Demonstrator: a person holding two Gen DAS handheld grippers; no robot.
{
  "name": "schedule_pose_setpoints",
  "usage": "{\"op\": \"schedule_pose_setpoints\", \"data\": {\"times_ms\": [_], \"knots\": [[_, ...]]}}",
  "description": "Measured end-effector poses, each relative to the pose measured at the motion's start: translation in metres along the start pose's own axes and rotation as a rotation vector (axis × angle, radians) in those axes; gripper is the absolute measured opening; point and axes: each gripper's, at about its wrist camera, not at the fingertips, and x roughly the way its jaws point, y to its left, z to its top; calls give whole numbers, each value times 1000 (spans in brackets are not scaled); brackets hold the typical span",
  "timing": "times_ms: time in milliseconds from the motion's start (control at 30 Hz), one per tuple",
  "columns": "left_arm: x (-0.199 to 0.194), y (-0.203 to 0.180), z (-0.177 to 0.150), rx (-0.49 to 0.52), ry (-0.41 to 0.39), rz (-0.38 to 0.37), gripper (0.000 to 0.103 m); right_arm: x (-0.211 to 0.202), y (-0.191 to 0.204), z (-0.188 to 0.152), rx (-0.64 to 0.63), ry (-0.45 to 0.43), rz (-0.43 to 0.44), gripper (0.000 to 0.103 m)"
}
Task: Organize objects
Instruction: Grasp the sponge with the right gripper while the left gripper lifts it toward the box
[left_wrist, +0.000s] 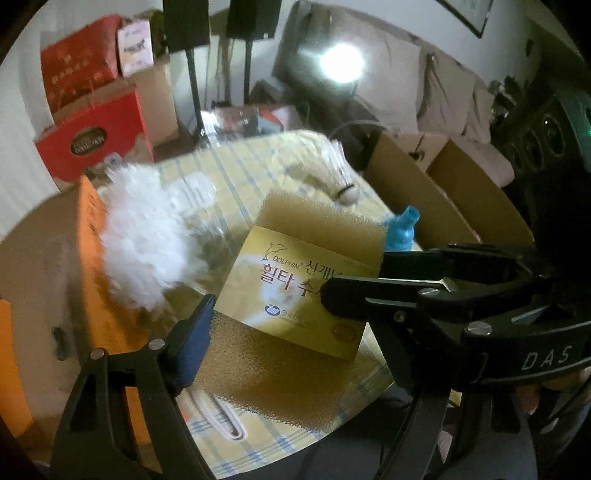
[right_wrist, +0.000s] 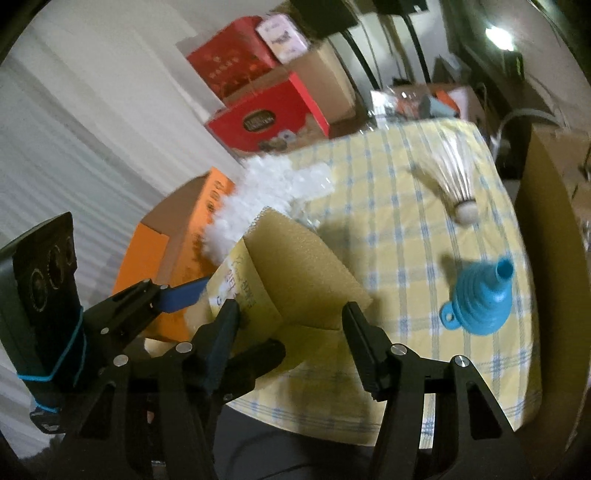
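A tan sponge pack (left_wrist: 295, 280) with a gold printed label hangs tilted above the yellow checked tablecloth (left_wrist: 255, 158). My left gripper (left_wrist: 291, 317) is shut across its width, blue pad on its left edge. My right gripper (left_wrist: 354, 273) comes in from the right, one finger on the label face and the other behind the pack. In the right wrist view my right gripper (right_wrist: 290, 317) clamps the sponge pack (right_wrist: 299, 266) across its thickness. The left gripper's fingers (right_wrist: 181, 295) reach in from the left.
On the tablecloth (right_wrist: 388, 177) lie a shuttlecock (right_wrist: 458, 184) and a blue collapsible funnel (right_wrist: 476, 299). A white fluffy bundle (right_wrist: 258, 195) leans by an open orange box (right_wrist: 177, 251) at the left. A cardboard box (right_wrist: 546, 221) stands at the right edge. Red boxes (right_wrist: 266, 118) stand behind.
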Motion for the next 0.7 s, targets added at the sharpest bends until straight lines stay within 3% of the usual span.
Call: {"op": "schedule_pose_setpoints", "data": {"times_ms": [267,700], "knots": [[-44,31,9,-56,-62,37,79,-5,51,22,-88,-15,8,60],[-96,106,-5,-181,-119,137,79,35,136,42,-170,33,126,59]]}}
